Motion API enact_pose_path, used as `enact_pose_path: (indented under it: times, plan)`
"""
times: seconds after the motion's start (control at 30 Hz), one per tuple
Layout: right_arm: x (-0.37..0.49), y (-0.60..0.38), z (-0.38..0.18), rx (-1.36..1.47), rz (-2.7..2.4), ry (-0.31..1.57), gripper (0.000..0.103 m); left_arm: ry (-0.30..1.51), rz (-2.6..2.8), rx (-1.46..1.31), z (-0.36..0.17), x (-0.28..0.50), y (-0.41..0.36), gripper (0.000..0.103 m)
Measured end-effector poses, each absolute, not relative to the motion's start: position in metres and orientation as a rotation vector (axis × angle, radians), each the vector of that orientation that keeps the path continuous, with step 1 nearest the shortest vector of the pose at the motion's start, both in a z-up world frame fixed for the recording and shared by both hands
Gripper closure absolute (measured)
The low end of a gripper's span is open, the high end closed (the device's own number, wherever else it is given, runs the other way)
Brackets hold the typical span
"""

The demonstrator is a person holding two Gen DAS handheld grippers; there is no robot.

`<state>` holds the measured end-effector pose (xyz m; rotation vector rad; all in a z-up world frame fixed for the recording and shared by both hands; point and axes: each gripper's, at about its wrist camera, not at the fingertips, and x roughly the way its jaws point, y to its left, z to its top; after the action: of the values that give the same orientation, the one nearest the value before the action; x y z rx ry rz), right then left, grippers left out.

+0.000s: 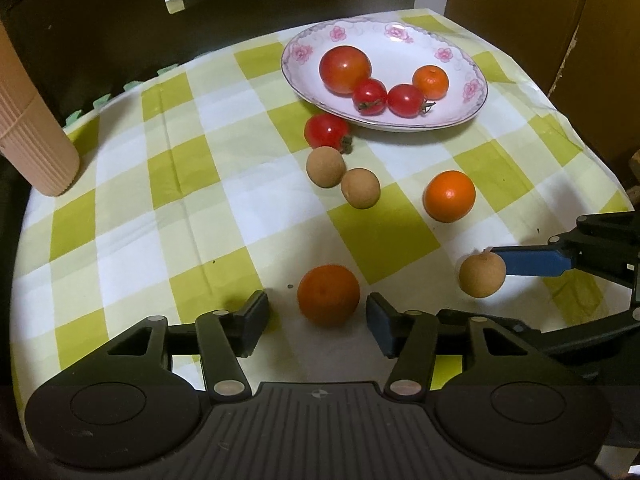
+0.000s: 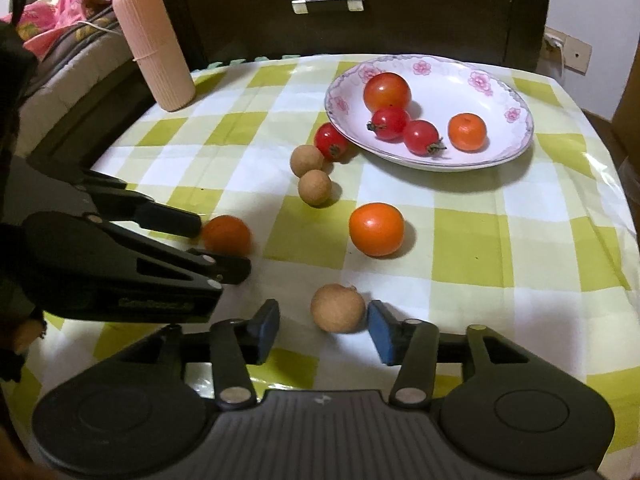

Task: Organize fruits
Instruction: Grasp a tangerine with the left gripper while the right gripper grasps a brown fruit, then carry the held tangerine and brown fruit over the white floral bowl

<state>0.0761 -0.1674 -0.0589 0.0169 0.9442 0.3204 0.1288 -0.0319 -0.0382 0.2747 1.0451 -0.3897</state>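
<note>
Two grippers down at the near edge of the checked cloth (image 1: 168,184), each w/ a fruit between its jaws but nothing gripped yet.

Biggest thing first: the flowered plate (image 1: 400,122) sits far right of centre, already holding a big tomato (image 1: 345,69), two small tomatoes and a small orange (image 1: 430,81). That's the drop spot, I reckon.

Left gripper (image 1: 318,318): jaws stand about half apart, w/ gaps both sides of the near orange (image 1: 328,294), so it isn't held. Orange rests on the cloth at the near middle. Before I squeeze I'd ease fwd so the pads sit at the widest part, not the near face, or it'll squirt out.

Right gripper (image 2: 324,330): jaws part open too. The brown fruit (image 2: 338,308) lies between them, v. close to the right pad, clear of the left one; can't tell if it touches. I'd shift a bit right to centre it, then close gently, since it's small and rolls.

The two grippers sit just beside each other, so lift one at a time.

Left on the cloth: another orange (image 1: 449,196) at mid right, two more brown fruits (image 1: 343,178) touching, and one small tomato (image 1: 327,131) tucked against the plate's near rim.
</note>
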Motion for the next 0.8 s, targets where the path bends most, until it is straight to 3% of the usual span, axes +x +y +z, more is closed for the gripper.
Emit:
enact_pose_path:
  times: [0.17,0.3,0.37,0.47,0.8]
  plan:
    - [0.077,-0.163,-0.058,-0.017,0.302,0.948,0.056,1.045,-0.382,0.267,-0.039,0.129,-0.031,0.036]
    - [0.079,-0.166,-0.057,-0.029,0.27,0.955,0.071,1.051,-0.375,0.259,-0.04,0.132,-0.029,0.032]
    - [0.081,-0.168,-0.057,-0.018,0.27,0.961,0.073,1.05,-0.368,0.255,-0.039,0.133,-0.029,0.037]
    - [0.081,-0.167,-0.056,-0.024,0.267,0.965,0.073,1.039,-0.387,0.254,-0.035,0.131,-0.032,0.063]
    - [0.087,-0.172,-0.05,0.01,0.248,0.963,0.074,1.041,-0.413,0.221,-0.029,0.131,-0.034,0.064]
